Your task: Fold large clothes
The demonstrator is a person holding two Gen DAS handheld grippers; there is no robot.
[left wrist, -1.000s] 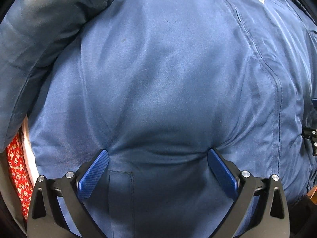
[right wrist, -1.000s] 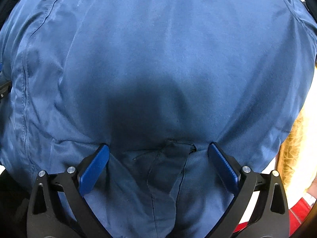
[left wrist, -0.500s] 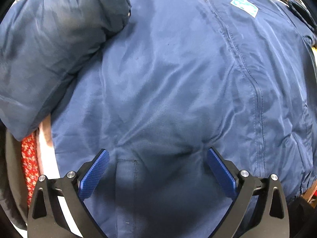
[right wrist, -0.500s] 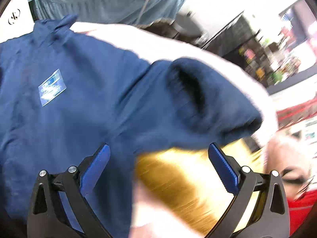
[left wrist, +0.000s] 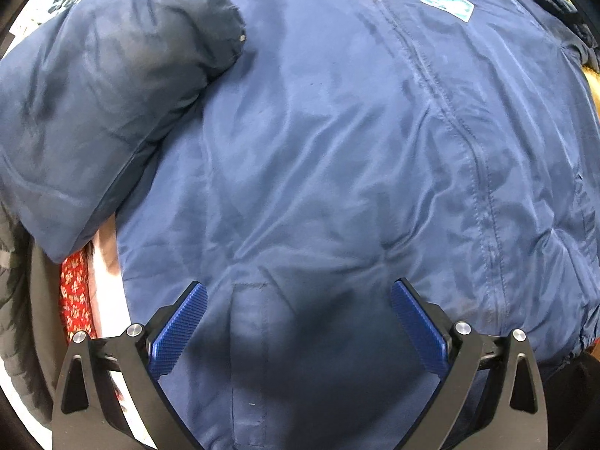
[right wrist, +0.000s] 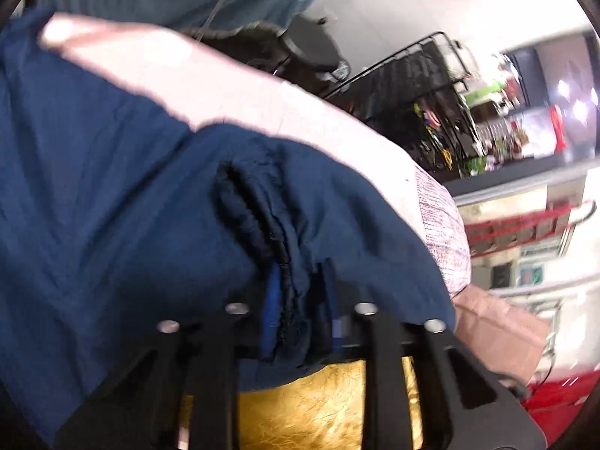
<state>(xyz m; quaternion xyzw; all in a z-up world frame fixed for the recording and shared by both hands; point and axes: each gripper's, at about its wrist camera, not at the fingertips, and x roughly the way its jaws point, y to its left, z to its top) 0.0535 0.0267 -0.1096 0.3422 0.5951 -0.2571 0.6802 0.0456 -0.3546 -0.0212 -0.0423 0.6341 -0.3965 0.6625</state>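
A large blue jacket (left wrist: pixel 337 150) lies spread flat, with its zipper seam running up the middle and a light blue label (left wrist: pixel 448 2) near the top right. Its left sleeve (left wrist: pixel 93 112) is folded in over the body. My left gripper (left wrist: pixel 298 322) is open, its blue pads just above the jacket's lower hem area, holding nothing. In the right wrist view my right gripper (right wrist: pixel 300 300) is shut on the dark ribbed cuff (right wrist: pixel 262 225) of the jacket's right sleeve (right wrist: pixel 112 206).
A red floral cloth (left wrist: pixel 75 300) and dark grey garment (left wrist: pixel 18 318) lie at the left edge. A gold cloth (right wrist: pixel 318 405) lies under the right sleeve. A pale pink bed surface (right wrist: pixel 262 105), black rack (right wrist: pixel 431 86) and red items (right wrist: pixel 555 405) are behind.
My right gripper swung from the jacket body to the right sleeve and closed on its cuff. My left gripper pulled back a little, still open.
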